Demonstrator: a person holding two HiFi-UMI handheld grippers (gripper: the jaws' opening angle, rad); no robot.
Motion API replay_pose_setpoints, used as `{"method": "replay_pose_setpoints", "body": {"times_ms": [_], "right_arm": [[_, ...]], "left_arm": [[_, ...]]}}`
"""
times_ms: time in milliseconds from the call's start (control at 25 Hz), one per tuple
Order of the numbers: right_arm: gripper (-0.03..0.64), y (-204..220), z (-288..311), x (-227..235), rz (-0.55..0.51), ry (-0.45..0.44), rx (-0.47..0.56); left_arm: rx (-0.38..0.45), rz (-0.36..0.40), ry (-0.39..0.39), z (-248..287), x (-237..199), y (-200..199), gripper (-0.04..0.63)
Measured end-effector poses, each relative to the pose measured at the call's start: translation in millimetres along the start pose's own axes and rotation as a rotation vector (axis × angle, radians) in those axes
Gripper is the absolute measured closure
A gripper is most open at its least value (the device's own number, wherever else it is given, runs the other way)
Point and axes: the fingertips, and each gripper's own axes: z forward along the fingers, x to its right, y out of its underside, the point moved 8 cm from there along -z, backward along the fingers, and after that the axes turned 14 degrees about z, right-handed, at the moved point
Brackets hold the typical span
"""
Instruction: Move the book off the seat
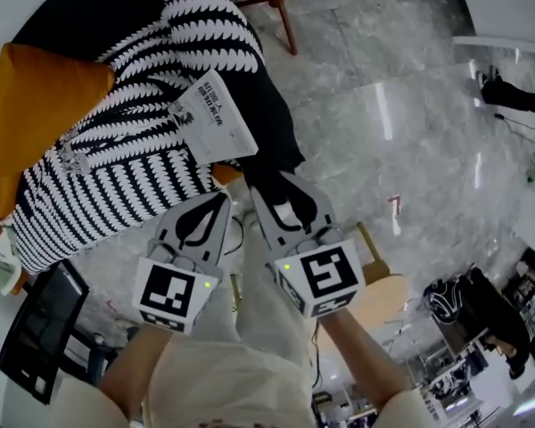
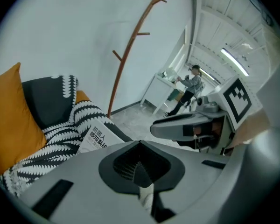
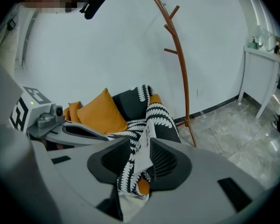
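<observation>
**Book lying on the seat, right gripper spread in front of it**

The book (image 1: 212, 119) is lying flat, cover up, on the black-and-white throw (image 1: 116, 168) that is covering the seat. It is resting close to the front edge of this throw, so it is easy to reach from the floor (image 1: 383, 105) side. An orange cushion (image 1: 36, 105) is leaning well apart from the book, on the far side of the throw, and is not blocking anything.

The right gripper (image 1: 279, 188) is pointing at the book from the floor side, with its tips just beside the book's nearest corner. Its jaws are standing apart. In the right gripper view the white edge of the book is showing in the gap between them, but the pads are not pressing on it; in the head view the book is lying a little beyond the tips. Probably this gripper is being held spread so that it can slide over the thin edge of the book.

The left gripper (image 1: 218, 201) is hanging near the book too, below its lower edge, with the jaws pressed together and nothing between them. It seems to be only waiting.

The book is not yet off the seat.
</observation>
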Motion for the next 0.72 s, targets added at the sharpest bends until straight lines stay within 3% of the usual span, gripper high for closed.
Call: {"method": "replay_pose_setpoints", "body": {"times_ms": [280,480,720], "right_arm": [[0.5,-5.9,13.1,2.7,-0.003,0.035,0.005],[0.499,1.0,23.8,10.3,-0.009,0.049,-0.06],[0.499,3.7,40.6,26.2,0.002,0.045,-0.117]], "left_arm": [[-0.086,0.205,0.084,12.1,-18.5,4.7,0.586],[-0.154,0.329,0.161,24.9,-34.8,3.5,0.586],[-0.217,0.539,0.224,54.1,-46.5,-3.1,0.586]]}}
